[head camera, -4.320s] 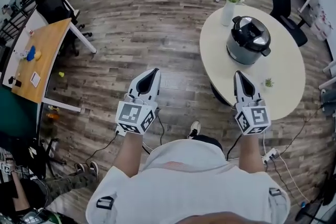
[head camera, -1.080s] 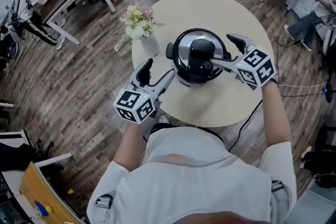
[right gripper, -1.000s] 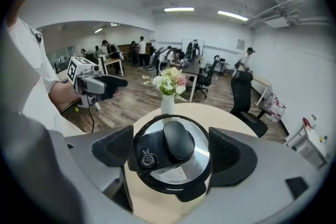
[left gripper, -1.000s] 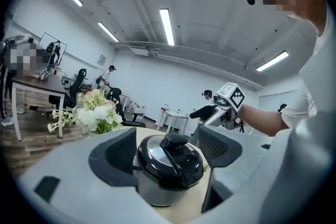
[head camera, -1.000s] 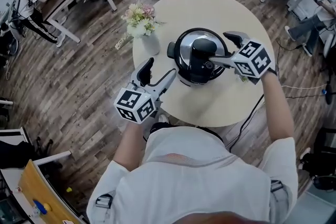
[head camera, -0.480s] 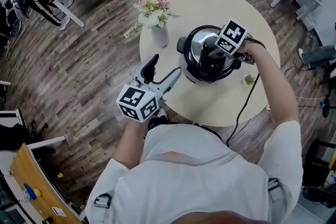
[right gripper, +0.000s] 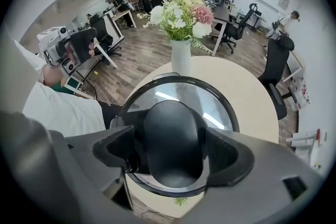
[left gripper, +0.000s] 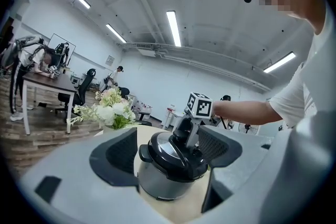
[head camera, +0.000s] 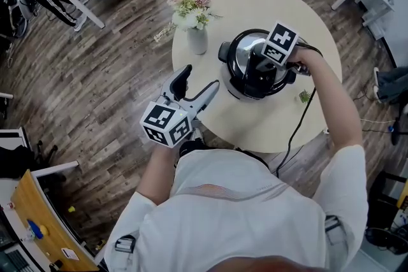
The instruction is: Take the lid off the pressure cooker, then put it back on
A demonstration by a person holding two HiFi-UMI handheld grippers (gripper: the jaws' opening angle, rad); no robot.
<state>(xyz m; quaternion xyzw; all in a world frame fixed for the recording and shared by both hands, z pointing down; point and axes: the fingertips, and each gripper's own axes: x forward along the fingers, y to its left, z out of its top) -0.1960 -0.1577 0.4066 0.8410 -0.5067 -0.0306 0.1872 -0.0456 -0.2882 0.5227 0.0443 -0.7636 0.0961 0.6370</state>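
Beneath the right gripper [head camera: 258, 67] sat the pressure cooker [head camera: 237, 91] on the round table [head camera: 268, 130], its lid [head camera: 237, 51] on the pot. About four seconds before, the person had stood well off from the table with both grippers held over the wooden floor. A second before, the right gripper had reached at the cooker from its right side. Now it came down from above, much as it had half a second earlier. From the right gripper view, its jaws [right gripper: 173, 152] had closed from either side on the lid handle [right gripper: 170, 141], the black knob filling the gap between the pads. The shiny lid [right gripper: 210, 102] spread out beyond the jaws, ringed by a dark rim.

The left gripper [head camera: 199, 81] hung near the table's edge, well short of the cooker, with its jaws wide apart and nothing between them. Through that gap [left gripper: 167, 149] the cooker [left gripper: 163, 181] showed farther off, with the right gripper on top of it.

With the lid closed, I could not see what the pot held. Beyond the cooker from the right gripper stood a white vase [head camera: 197, 40] holding white and pink flowers [head camera: 190, 6], just beside the cooker but apart from it. A small green sprig [head camera: 303, 97] lay on the tabletop below the right forearm, and a cable [head camera: 296, 130] trailed from that gripper over the table's edge.
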